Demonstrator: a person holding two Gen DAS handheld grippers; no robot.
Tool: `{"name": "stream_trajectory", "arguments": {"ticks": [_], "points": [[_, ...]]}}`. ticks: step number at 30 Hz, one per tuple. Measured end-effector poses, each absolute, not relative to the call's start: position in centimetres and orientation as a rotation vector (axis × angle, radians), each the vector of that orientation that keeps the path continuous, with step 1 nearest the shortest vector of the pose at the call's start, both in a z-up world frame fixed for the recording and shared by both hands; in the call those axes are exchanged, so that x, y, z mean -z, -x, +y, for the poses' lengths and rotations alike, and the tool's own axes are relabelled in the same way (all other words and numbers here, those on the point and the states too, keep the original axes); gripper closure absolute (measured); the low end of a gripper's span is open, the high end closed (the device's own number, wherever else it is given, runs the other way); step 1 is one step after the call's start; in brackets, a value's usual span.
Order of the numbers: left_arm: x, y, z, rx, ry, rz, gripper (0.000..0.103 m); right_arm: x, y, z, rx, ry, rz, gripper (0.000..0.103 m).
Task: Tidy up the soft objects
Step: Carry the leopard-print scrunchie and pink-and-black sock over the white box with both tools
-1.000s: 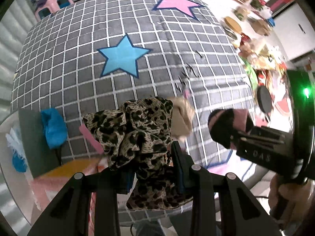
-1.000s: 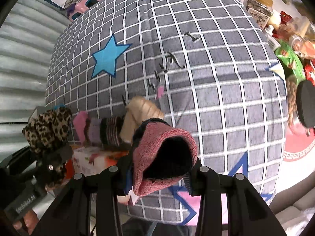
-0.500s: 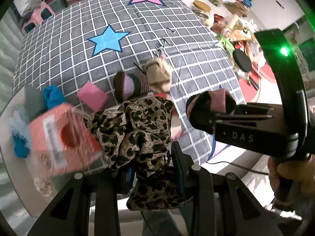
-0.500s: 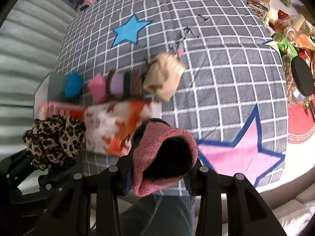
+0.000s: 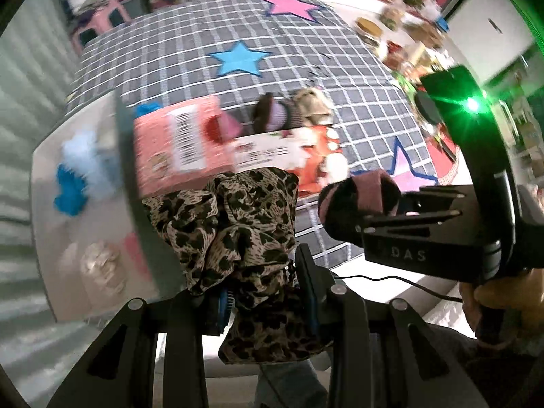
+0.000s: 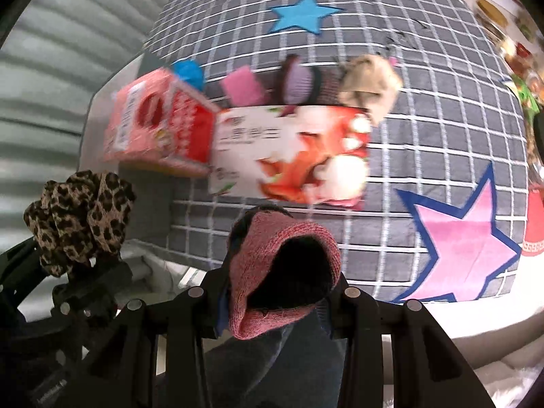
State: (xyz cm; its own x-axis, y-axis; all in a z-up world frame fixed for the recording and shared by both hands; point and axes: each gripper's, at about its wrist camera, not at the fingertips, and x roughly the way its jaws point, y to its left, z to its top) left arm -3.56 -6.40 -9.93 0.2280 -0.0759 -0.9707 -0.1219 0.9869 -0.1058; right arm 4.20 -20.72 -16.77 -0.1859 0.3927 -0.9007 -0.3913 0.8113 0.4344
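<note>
My left gripper (image 5: 261,292) is shut on a leopard-print scrunchie (image 5: 234,224), held in the air in front of the table's near edge; it also shows in the right wrist view (image 6: 81,217). My right gripper (image 6: 282,285) is shut on a pink and black rolled sock (image 6: 282,272), also seen in the left wrist view (image 5: 357,200). On the grey checked cloth (image 6: 442,136) lie a beige soft item (image 6: 370,85), a purple striped sock roll (image 6: 299,81), a pink item (image 6: 241,88) and a blue item (image 6: 187,69).
A red and white printed box (image 6: 289,156) lies on the cloth beside a pink carton (image 6: 149,125). A white tray (image 5: 85,238) at the left holds blue and pale fluffy things (image 5: 78,176). Jars and packets (image 5: 391,27) crowd the far right.
Both grippers have drawn back towards the near edge with their loads. The boxes and the left tray now fill more of both views.
</note>
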Motion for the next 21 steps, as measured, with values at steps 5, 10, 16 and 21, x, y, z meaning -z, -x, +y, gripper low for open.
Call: {"name": "stream_trajectory", "arguments": {"ticks": [5, 10, 16, 21], "points": [[9.1, 6.2, -3.2, -0.135, 0.231, 1.297, 0.067, 15.4, -2.7, -17.9, -0.763, 0.043, 1.580, 0.061], [8.6, 8.9, 0.3, -0.254, 0.299, 1.258, 0.067, 14.0, -1.3, -14.8, -0.833, 0.087, 1.539, 0.061], [7.9, 11.8, 4.6, -0.420, 0.381, 1.206, 0.067, 11.9, -0.1, -10.7, -0.931, 0.164, 1.482, 0.061], [8.0, 14.3, 8.0, -0.531, 0.463, 1.178, 0.067, 10.2, 0.6, -7.3, -1.003, 0.224, 1.438, 0.061]]}}
